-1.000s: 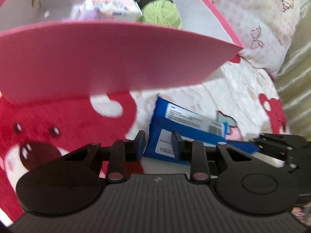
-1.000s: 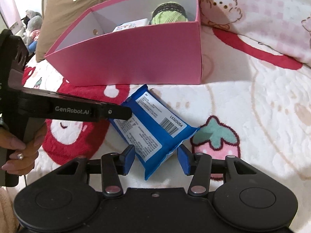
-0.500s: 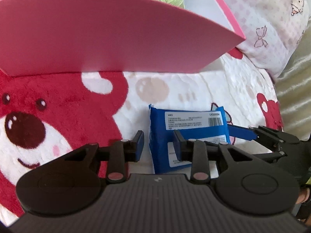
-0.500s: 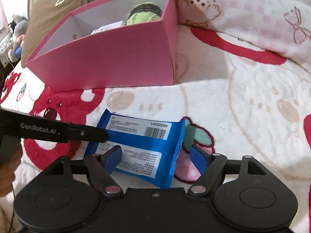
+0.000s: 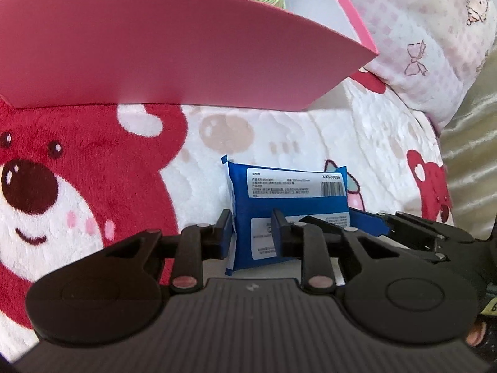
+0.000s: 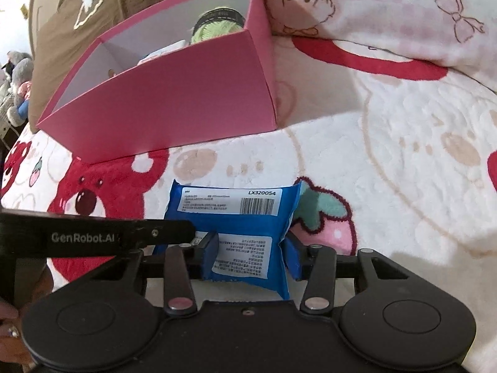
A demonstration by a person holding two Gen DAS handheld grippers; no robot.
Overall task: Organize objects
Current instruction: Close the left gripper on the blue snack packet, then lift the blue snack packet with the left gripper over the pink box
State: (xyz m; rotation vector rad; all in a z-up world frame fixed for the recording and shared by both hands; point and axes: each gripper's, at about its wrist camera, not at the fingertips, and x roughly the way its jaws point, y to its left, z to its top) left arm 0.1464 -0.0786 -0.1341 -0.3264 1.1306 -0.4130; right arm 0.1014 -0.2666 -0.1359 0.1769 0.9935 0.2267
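A blue packet (image 6: 236,202) with white labels lies on the bear-print blanket in front of the pink box (image 6: 170,108). My right gripper (image 6: 251,242) straddles its near end. The jaws are closing, and both blue pads press the packet's sides, buckling its right edge. My left gripper (image 5: 251,227) is shut. Its tip (image 6: 186,231) sits at the packet's (image 5: 295,192) left edge, and I cannot tell whether it pinches that edge. In the left wrist view the right gripper (image 5: 348,220) reaches in from the right. The box (image 5: 186,46) holds green yarn (image 6: 217,25) and a white packet (image 6: 164,52).
A pink checked pillow (image 6: 388,6) lies behind and right of the box. A brown cushion (image 6: 77,15) stands behind it on the left. A person's hand (image 6: 9,326) holds the left gripper at the lower left. The blanket (image 6: 403,171) stretches to the right.
The blue packet has turned from diagonal to square with the right gripper. The right jaws spread wide, then closed onto its sides. The left gripper has backed away from the box wall.
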